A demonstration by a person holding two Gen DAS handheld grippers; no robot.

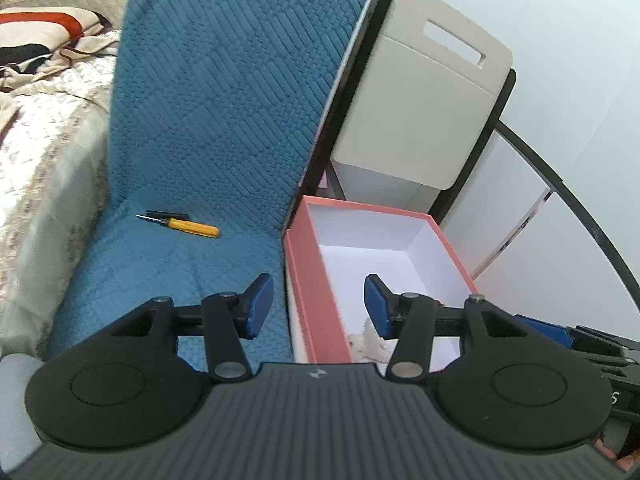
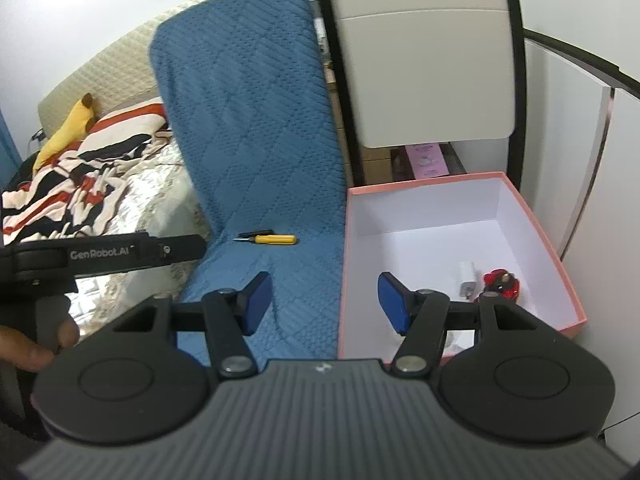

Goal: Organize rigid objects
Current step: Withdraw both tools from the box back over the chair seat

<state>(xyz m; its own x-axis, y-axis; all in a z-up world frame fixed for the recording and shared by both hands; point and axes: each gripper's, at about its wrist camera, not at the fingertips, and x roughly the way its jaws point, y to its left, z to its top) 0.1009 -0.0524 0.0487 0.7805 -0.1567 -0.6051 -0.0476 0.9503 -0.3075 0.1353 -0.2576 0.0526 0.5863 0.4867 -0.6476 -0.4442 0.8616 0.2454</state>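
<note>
A yellow-handled screwdriver (image 1: 188, 226) (image 2: 272, 239) lies on the blue quilted seat cover (image 1: 208, 128) (image 2: 256, 136), with a thin black pen-like thing (image 1: 166, 213) just behind it. To the right stands a pink box (image 1: 308, 280) (image 2: 536, 216) with a white inside. In it lie a white charger plug (image 2: 466, 280), a red and black toy (image 2: 502, 282) and a pale star-shaped piece (image 1: 370, 344). My left gripper (image 1: 318, 306) hangs open over the box's left wall, nothing between its blue pads. My right gripper (image 2: 324, 304) is open too, above the same wall.
A beige chair back (image 1: 420, 96) (image 2: 424, 68) stands behind the box. A bed with patterned and striped bedding (image 1: 44, 120) (image 2: 80, 184) lies at the left, a yellow plush (image 2: 68, 128) on it. White cabinet fronts (image 1: 540, 208) (image 2: 580, 160) close off the right. A hand (image 2: 28, 344) holds the other gripper.
</note>
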